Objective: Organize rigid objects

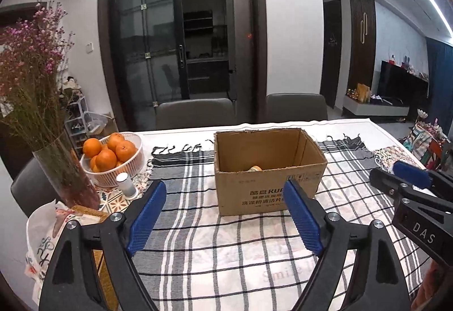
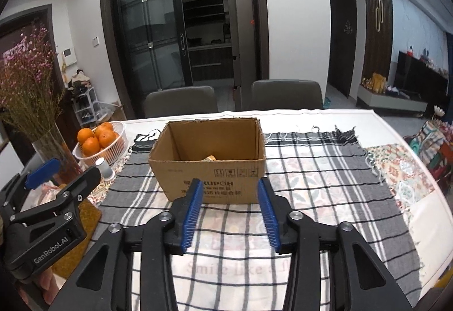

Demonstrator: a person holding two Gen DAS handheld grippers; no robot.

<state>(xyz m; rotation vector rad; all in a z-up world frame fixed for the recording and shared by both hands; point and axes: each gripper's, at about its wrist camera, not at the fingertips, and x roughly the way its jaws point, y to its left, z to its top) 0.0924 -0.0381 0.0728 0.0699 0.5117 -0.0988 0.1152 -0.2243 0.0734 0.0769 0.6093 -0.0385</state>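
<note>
I hold both tongs empty: left gripper [image 1: 225, 214] spread wide, right gripper [image 2: 230, 214] half open. The open brown cardboard box [image 2: 208, 169] sits just ahead, a tan object [image 2: 210, 158] inside. No loose items show; sorting looks finished, so I withdraw next.

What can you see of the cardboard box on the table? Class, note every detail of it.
The cardboard box is plain brown corrugated card, open at the top with rough, torn-looking rims and no flaps showing. Black printing and handling symbols mark its near face. It stands upright on the checked cloth, mid-table, in front of both claws, neither touching it. Inside, only part of a small yellowish object peeks above the near rim; what it is cannot be told.
</note>
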